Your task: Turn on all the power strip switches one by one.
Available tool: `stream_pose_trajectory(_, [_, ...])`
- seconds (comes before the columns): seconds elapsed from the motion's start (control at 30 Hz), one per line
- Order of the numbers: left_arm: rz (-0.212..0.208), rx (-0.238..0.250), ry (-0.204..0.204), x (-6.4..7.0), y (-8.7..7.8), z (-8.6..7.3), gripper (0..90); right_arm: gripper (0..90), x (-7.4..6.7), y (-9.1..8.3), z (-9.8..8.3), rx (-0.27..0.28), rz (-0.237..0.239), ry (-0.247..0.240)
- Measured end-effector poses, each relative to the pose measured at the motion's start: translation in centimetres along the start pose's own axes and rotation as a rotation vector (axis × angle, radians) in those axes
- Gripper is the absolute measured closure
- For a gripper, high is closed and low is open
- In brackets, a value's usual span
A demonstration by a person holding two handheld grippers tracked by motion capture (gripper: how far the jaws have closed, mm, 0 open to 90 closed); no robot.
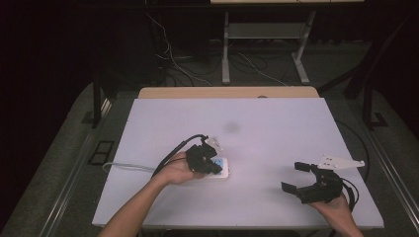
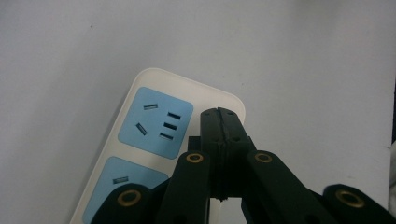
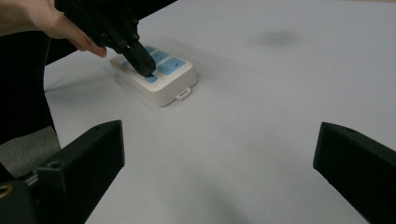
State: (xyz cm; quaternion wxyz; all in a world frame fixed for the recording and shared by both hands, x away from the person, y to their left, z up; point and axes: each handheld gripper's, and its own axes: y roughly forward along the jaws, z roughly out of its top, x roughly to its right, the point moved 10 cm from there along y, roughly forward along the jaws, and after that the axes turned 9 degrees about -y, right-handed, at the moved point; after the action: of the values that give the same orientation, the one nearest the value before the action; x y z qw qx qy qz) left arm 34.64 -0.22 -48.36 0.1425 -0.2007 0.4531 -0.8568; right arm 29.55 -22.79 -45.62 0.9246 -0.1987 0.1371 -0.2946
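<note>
Left of centre in the high view, a white power strip [image 1: 220, 169] is lying flat on the pale table [image 1: 276, 128], with its grey cord [image 1: 126, 167] trailing off toward the left edge of the frame. The person's left hand [image 1: 179, 170] is holding the left gripper [image 1: 210, 165] directly over the strip. In the left gripper view its two black jaws are pressed together with nothing between them, and their joined tip is hovering at or on the strip's top face beside a blue socket panel [image 2: 155, 122]; whether it is actually touching cannot be told.

At the lower right of the high view, the right gripper [image 1: 295, 177] is resting in the person's right hand [image 1: 335, 206], well apart from the strip. Its jaws are spread wide and empty, framing bare table at the bottom corners of the right gripper view, with the strip showing far off at upper left.

Judging by looks, the strip is a rigid, smooth plastic block, light enough to slide when pushed and probably slippery on its broad face. Its long side walls seem the best place to pinch; the small tab [image 3: 183, 93] at its end looks too slight. The cord is likely dragging on any lift.
</note>
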Motion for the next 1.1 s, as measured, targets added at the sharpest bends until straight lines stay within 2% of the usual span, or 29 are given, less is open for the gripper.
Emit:
stream_pose_trajectory(0.13, [-0.017,0.016,-0.018,-0.07,0.12,0.06,89.5,1.7,0.0,-0.07,0.01,0.001,0.0,0.001])
stream_pose_trajectory(0.47, [-0.037,0.021,-0.031,-0.21,0.25,-0.11,89.6,1.7,0.02,-0.11,0.04,0.002,0.001,0.001])
stream_pose_trajectory(0.63, [-0.064,0.028,-0.06,-0.27,0.31,-0.26,89.6,1.7,0.0,-0.08,0.02,0.0,0.001,0.002])
stream_pose_trajectory(0.7, [-0.06,0.024,-0.053,-0.32,0.24,-0.37,89.6,1.8,-0.01,-0.1,0.02,0.0,0.002,0.001])
stream_pose_trajectory(0.77, [-0.033,0.014,-0.038,-0.6,0.04,-0.65,89.7,1.7,0.0,-0.13,0.06,0.003,0.0,0.0])
stream_pose_trajectory(1.1, [-0.042,0.04,-0.069,-0.78,0.0,-0.65,89.6,1.8,0.09,-0.08,0.07,0.002,-0.001,0.001])
